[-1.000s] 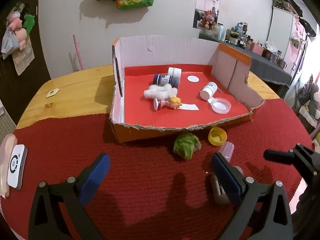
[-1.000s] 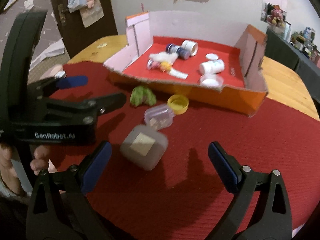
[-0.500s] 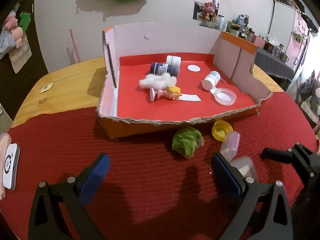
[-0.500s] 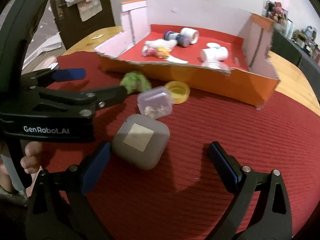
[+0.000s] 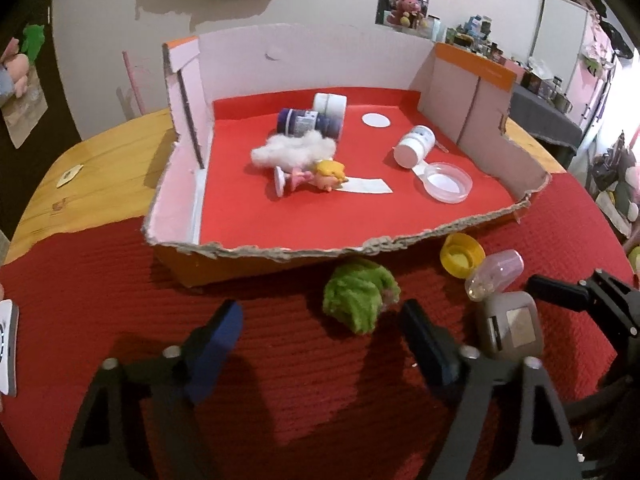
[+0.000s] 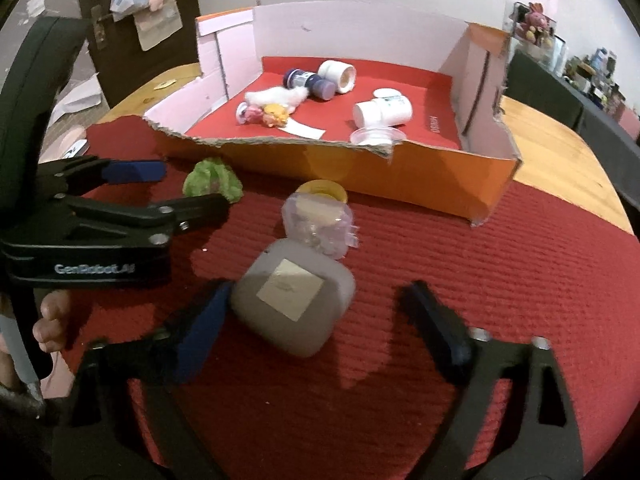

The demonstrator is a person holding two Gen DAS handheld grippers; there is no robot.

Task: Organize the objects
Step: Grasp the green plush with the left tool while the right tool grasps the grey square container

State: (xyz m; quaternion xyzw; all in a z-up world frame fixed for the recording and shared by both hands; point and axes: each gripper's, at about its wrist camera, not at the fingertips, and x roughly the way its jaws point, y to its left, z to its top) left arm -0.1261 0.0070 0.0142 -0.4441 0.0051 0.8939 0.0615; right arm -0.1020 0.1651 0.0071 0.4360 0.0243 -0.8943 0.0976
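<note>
The grey case (image 6: 294, 296) lay on the desk before the cardboard box (image 6: 400, 172), nearer the right claw (image 6: 320, 328), whose jaws had just been narrowing, apart (left claw (image 5: 320, 344) likewise, empty).

The left wrist view is taken from low over the red-covered worktop (image 5: 280, 400), aimed forward and down along its fingers (image 5: 218, 340) at the cardboard tray (image 5: 256, 254) close ahead. The right wrist view is taken from further right, angled leftward, so the left gripper (image 6: 180, 194) is seen at its left edge. The tray, the green fuzzy lump (image 5: 360, 294) and the grey case (image 6: 294, 296) are shared by both views.
</note>
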